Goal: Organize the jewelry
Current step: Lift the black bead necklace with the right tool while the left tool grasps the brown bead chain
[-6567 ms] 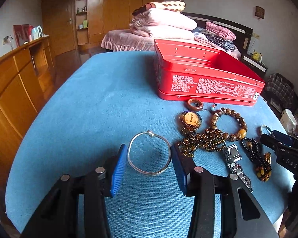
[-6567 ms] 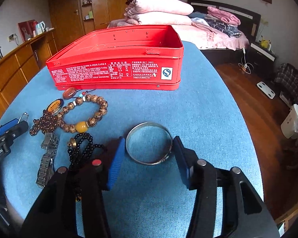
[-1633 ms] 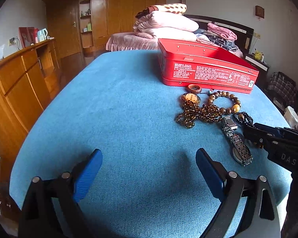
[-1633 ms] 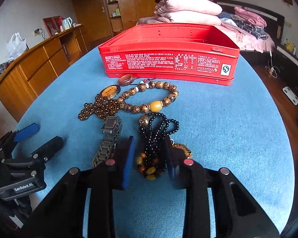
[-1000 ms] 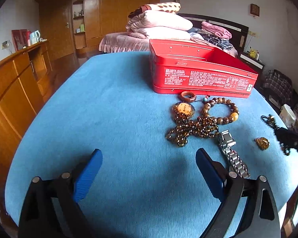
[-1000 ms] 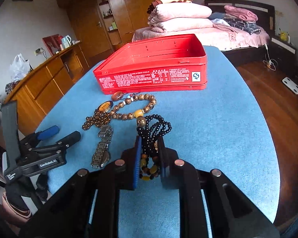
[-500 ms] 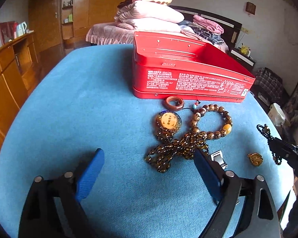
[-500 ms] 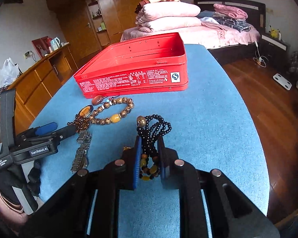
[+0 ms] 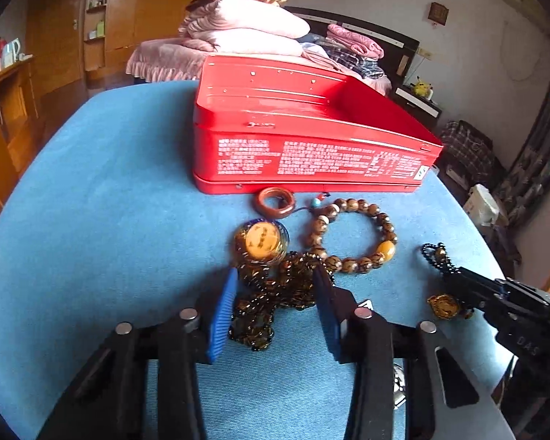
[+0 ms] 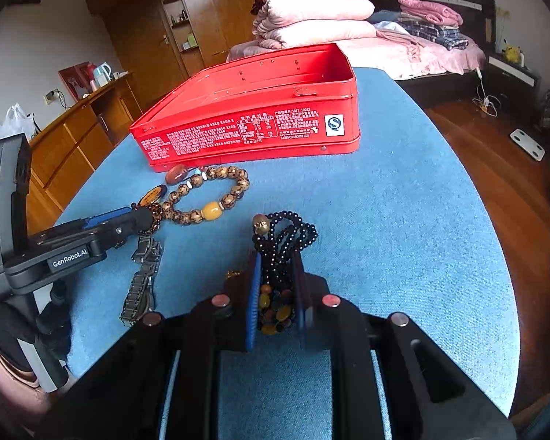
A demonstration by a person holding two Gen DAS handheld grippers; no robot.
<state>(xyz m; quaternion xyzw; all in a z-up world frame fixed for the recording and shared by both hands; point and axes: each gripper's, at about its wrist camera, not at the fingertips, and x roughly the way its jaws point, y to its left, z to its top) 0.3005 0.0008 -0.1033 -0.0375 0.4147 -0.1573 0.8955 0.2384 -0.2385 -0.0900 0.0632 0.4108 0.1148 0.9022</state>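
An open red tin stands on the blue table; it also shows in the right wrist view. My left gripper has its blue pads on either side of a dark amber bead necklace with a round amber pendant; the jaws have closed in but I cannot tell if they grip. My right gripper is shut on a black bead necklace and holds it above the table. A wooden bead bracelet, a brown ring and a metal watch lie near the tin.
The table's blue cloth drops off at its round edge to a wooden floor on the right. A wooden cabinet stands to the left. A bed with stacked quilts is behind the tin.
My left gripper moved forward onto the amber necklace and its jaws narrowed around it. My right gripper stays shut on the black necklace, lifted.
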